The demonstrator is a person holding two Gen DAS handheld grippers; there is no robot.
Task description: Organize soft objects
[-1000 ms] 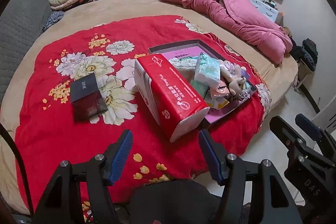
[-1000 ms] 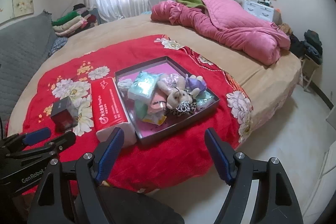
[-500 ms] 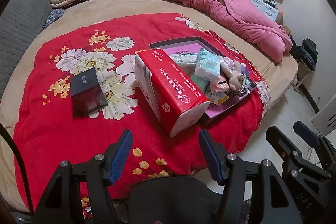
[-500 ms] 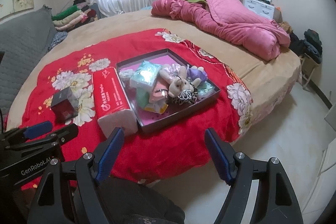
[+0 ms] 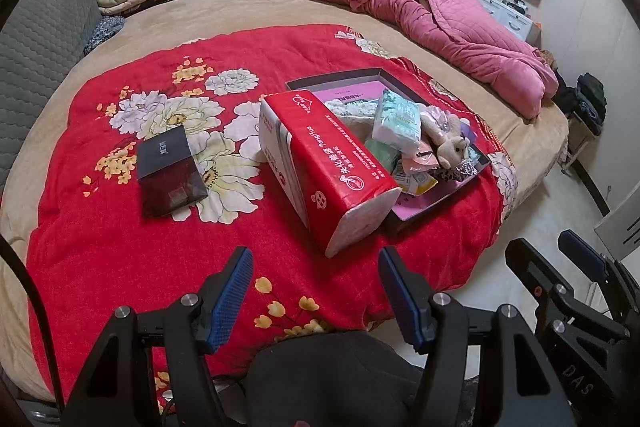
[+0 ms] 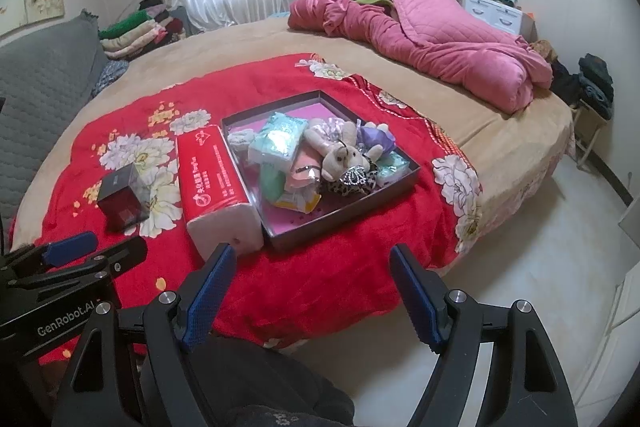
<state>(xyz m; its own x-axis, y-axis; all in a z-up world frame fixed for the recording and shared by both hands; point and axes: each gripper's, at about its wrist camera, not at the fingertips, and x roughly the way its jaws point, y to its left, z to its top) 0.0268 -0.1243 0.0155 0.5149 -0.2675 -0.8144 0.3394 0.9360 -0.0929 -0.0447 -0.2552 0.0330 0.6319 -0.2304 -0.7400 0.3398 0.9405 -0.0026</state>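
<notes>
A shallow dark tray [image 6: 352, 206] with a pink floor lies on the red floral blanket [image 5: 120, 247]. It holds a plush bear [image 6: 345, 155], a pale green tissue pack [image 6: 278, 143] and several other soft packets. The tray also shows in the left wrist view [image 5: 434, 205]. A big red tissue pack [image 5: 324, 167] lies against the tray's left side; it shows in the right wrist view too [image 6: 212, 171]. My left gripper [image 5: 316, 291] is open and empty, short of the red pack. My right gripper [image 6: 316, 291] is open and empty, near the bed's front edge.
A small dark box [image 5: 168, 169] lies left of the red pack. A pink quilt [image 6: 436, 43] is heaped at the back right of the bed. Folded clothes [image 6: 136, 33] are stacked at the back left. White floor [image 6: 540, 247] lies to the right.
Both grippers have drawn back and up from the bed, so the tray and red pack look smaller and farther. Both stay open. Nothing on the bed has moved.
</notes>
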